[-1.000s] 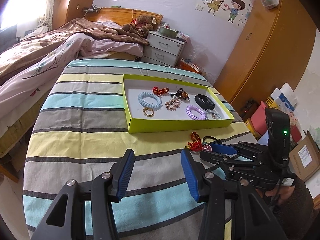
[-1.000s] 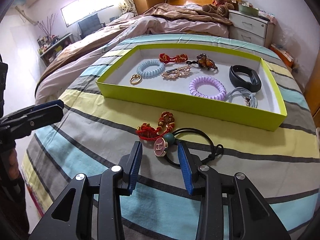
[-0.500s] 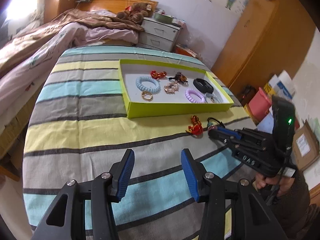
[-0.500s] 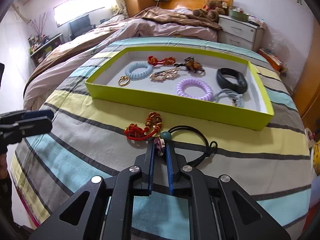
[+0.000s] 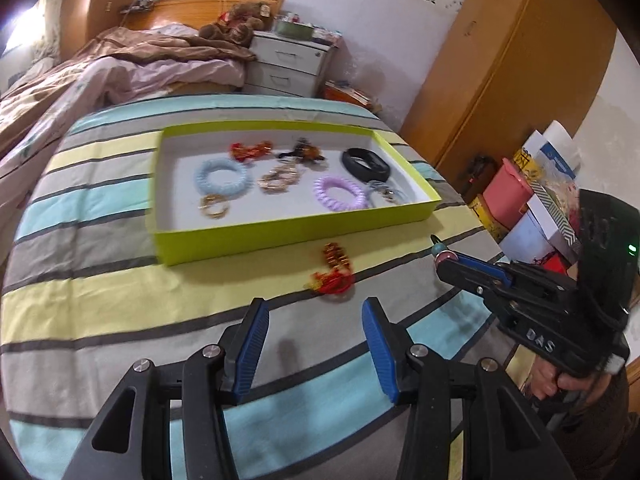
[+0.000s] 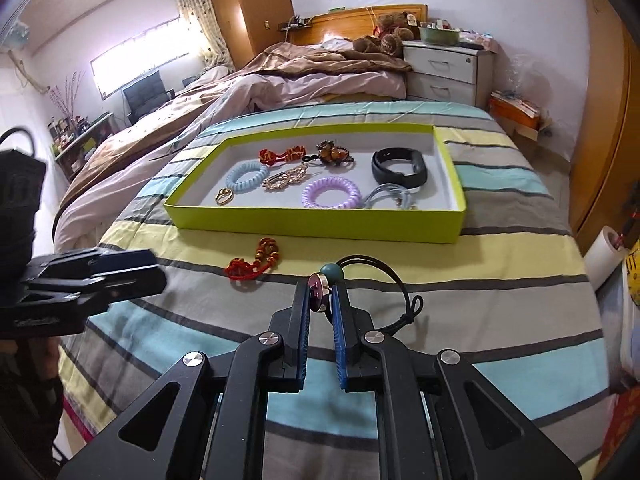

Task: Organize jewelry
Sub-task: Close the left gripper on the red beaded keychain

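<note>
On a striped bedspread (image 6: pixel 500 248), the left gripper (image 5: pixel 312 344) hovers with its jaws spread wide and nothing between them, its blue pads (image 5: pixel 252 348) above the grey and blue stripes. Just ahead of it, a red beaded charm with a tassel (image 6: pixel 254 262) lies on the cloth, in front of the near wall of a lime-green tray (image 6: pixel 320 226). Inside the tray, from left to right, rest a gold ring (image 6: pixel 224 197), a pale blue coil hair tie (image 6: pixel 246 177), a red knotted ornament (image 6: pixel 282 155), a gold hair clip (image 6: pixel 286 178), an amber beaded piece (image 6: pixel 332 152), a purple coil hair tie (image 6: pixel 332 198), a grey cord loop (image 6: pixel 390 197) and a black wristband (image 6: pixel 398 166). To the right of the red charm, the right gripper (image 6: pixel 321 300) has its jaws clamped on the round pink disc of a black cord hair tie (image 6: pixel 384 280); a green bead sits just beyond the disc, and the cord loops off to the right over the bedspread, well outside the tray. Whether the disc is lifted clear of the cloth cannot be told.
</note>
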{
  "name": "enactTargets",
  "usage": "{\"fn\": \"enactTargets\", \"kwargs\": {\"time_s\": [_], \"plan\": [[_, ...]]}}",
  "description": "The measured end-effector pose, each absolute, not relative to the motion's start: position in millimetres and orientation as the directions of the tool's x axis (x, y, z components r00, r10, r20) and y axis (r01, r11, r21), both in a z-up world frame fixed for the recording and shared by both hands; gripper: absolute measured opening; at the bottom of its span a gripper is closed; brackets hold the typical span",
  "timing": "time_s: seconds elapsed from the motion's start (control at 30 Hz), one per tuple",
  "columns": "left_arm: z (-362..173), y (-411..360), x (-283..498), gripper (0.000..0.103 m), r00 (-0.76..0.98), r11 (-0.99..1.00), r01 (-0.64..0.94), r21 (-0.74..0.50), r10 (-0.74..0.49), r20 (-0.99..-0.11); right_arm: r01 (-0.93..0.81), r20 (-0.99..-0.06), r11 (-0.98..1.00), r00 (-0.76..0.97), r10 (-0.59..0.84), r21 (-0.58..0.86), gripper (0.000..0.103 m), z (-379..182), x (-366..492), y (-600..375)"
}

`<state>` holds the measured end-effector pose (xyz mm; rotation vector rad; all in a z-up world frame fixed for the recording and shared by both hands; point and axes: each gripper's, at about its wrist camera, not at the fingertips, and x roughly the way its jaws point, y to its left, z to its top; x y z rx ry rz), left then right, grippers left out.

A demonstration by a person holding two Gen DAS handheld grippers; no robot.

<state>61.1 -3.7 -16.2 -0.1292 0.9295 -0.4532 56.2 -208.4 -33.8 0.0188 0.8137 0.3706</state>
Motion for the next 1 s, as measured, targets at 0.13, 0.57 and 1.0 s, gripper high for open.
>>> {"fn": "enactTargets", "kwargs": {"time_s": [0.13,0.57,1.0], "plan": [[-20,-27,69,0.048,0.516,0.911,0.331,-0.246,-0.393,-0.762,-0.317,-0.691,0.932,0.634,0.346,0.176,0.011,-29,54,-222],[-40,-69,99,0.051,0.518,0.957,0.277,-0.087,-0.225,-0.826,-0.363,-0.665,0.910,0.631,0.400,0.203,0.011,-27,59,-241],[-41,-72,99,0.046,0.543,0.967,0.245,-0.063,-0.191,-0.818,-0.387,-0.663,0.900,0.623,0.416,0.201,0.011,-31,67,-245]]}}
